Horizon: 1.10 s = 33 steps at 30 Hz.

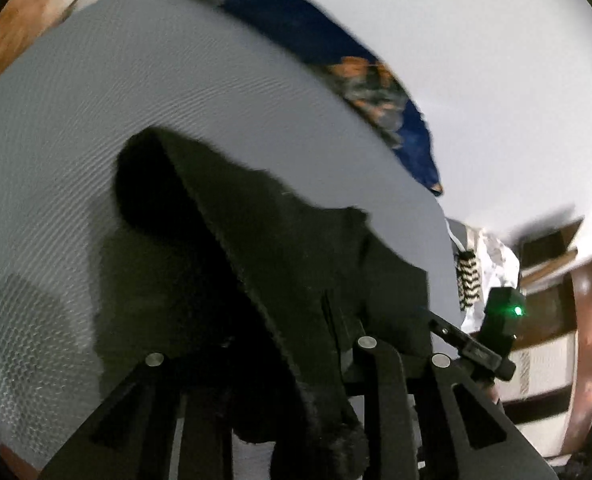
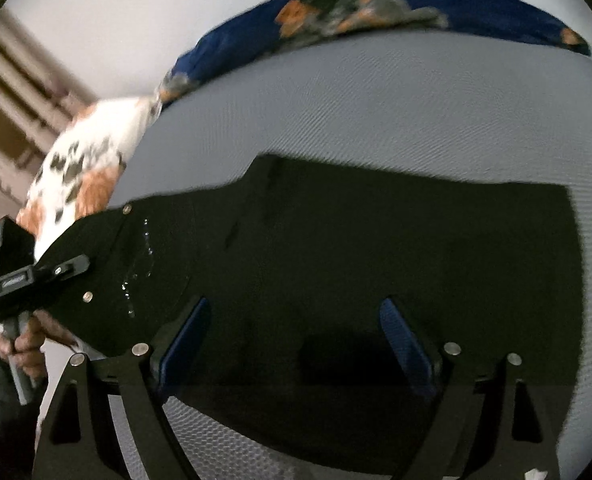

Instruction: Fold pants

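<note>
The black pants (image 2: 376,264) lie spread on a grey textured bed (image 2: 416,112). The left claw (image 1: 296,360) is pinched narrow on a fold of the pants, which drapes over its fingers (the pads are hidden by cloth). The right claw (image 2: 296,344) stands wide above the pants, gripping nothing.

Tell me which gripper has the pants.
The left gripper: its jaws are nearly shut on a raised fold of the black pants. The right gripper hangs wide open above them.
</note>
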{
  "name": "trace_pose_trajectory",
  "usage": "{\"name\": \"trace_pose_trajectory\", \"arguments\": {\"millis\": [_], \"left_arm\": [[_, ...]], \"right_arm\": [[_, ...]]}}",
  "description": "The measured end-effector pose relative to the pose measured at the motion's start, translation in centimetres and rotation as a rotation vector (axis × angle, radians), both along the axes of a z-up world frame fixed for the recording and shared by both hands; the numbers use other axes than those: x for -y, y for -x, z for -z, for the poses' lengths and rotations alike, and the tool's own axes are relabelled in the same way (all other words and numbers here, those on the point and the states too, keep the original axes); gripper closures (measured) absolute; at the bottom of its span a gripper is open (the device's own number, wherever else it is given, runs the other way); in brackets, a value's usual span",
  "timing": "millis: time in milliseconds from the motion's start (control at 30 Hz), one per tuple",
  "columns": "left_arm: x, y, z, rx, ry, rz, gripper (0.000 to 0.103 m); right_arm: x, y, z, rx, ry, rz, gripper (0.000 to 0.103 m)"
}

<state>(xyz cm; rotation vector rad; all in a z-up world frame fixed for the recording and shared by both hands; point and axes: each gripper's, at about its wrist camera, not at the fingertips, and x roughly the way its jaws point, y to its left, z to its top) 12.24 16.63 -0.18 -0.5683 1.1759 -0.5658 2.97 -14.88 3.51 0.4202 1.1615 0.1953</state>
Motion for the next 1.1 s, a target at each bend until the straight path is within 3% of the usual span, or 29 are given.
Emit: {"name": "trace_pose_trajectory", "arguments": {"millis": [300,567,800,900,1100], "left_arm": [[10.2,-0.8,-5.8,0.11,0.048,0.151,0.08],[20.4,-1.0,-4.5,0.089,0.052,0.288,0.08],[27.7,0.8,-1.0,0.059,-0.036,0.419,0.079],[29.8,2.4,0.1,0.103,-0.159,0.476,0.079],[31.2,3.6,0.8,0.11,-0.233,0.487,0.072]], "right_arm": [[8.5,1.4,-3.2,0.035,0.042,0.145,0.017],[13.9,3.4,-3.5,0.037,-0.034,0.251,0.018],[15.2,3.6,-2.4,0.014,-0.06,0.258,0.018],[15.6,3.6,-1.9,0.008,-0.073,0.247,0.018],[15.4,3.5,-0.7,-0.01,-0.126,0.217,0.018]]}}
